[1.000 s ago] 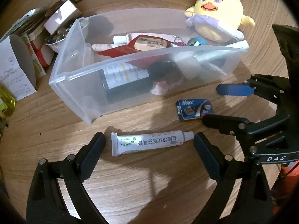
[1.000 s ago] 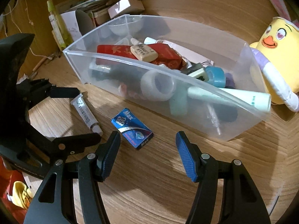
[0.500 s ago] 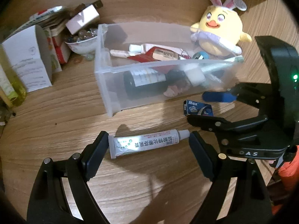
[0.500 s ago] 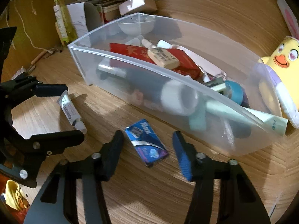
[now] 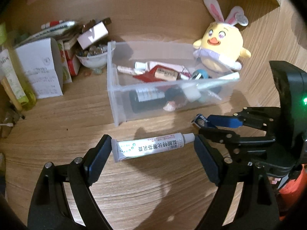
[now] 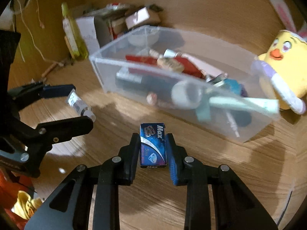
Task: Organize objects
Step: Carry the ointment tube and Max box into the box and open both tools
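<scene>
A white ointment tube (image 5: 151, 149) is pinched end to end by my left gripper (image 5: 153, 147), tail against one pad and cap against the other, just above the wooden table. My right gripper (image 6: 152, 141) has its jaws closing, and both pads press on the sides of a small blue "Max" box (image 6: 153, 145). From the left wrist view that box (image 5: 200, 119) pokes out of the right gripper (image 5: 203, 126) at the right. The clear plastic bin (image 5: 119, 103) behind both holds several items. In the right wrist view the left gripper (image 6: 80, 105) sits left of the bin (image 6: 107, 76).
A yellow plush chick with rabbit ears (image 5: 220, 48) leans on the bin's far right corner. Left of the bin stand a bowl of marbles (image 5: 92, 59), a white carton (image 5: 42, 71), stacked boxes and a green bottle (image 5: 11, 80). Bare wood lies in front of the bin.
The right gripper's jaws came together onto the blue box, which now sits straight between them. The left gripper rose and drew back from the bin, the tube staying between its fingers.
</scene>
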`<state>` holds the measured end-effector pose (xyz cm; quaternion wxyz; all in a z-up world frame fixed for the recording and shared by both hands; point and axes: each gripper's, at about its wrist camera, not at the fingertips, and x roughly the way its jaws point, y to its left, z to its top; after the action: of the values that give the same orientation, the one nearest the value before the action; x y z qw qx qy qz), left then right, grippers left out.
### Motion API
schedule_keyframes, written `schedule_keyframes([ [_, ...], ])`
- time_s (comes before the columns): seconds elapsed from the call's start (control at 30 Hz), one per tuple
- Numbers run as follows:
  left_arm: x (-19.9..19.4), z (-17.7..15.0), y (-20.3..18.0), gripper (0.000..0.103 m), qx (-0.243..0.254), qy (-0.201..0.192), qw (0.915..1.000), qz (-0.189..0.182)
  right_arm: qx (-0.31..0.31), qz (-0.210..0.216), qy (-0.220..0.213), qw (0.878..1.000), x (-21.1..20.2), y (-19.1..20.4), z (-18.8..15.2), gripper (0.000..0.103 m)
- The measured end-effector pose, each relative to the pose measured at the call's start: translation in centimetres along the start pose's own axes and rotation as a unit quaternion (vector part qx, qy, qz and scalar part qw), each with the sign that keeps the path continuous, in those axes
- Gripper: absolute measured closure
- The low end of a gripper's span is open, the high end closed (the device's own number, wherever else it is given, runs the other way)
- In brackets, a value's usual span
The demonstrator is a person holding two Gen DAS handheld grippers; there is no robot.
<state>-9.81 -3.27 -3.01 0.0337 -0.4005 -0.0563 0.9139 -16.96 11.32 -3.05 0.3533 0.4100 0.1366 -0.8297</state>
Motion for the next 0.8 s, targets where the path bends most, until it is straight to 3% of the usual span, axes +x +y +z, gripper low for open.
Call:
schedule_keyframes([
  [0.37,-2.8,3.4,-1.0,0.016,-0.006,-0.07,0.9975,0.008,0.038,-0.008,-0.082,0.996,-5.3,-1.9,2.0,0.078],
  [0.8,-1.3,8.2,-0.6,0.016,-0.037,-0.084,0.9957,0.015,0.055,-0.029,-0.124,0.99,-6.6,-3.9,5.6,0.078],
])
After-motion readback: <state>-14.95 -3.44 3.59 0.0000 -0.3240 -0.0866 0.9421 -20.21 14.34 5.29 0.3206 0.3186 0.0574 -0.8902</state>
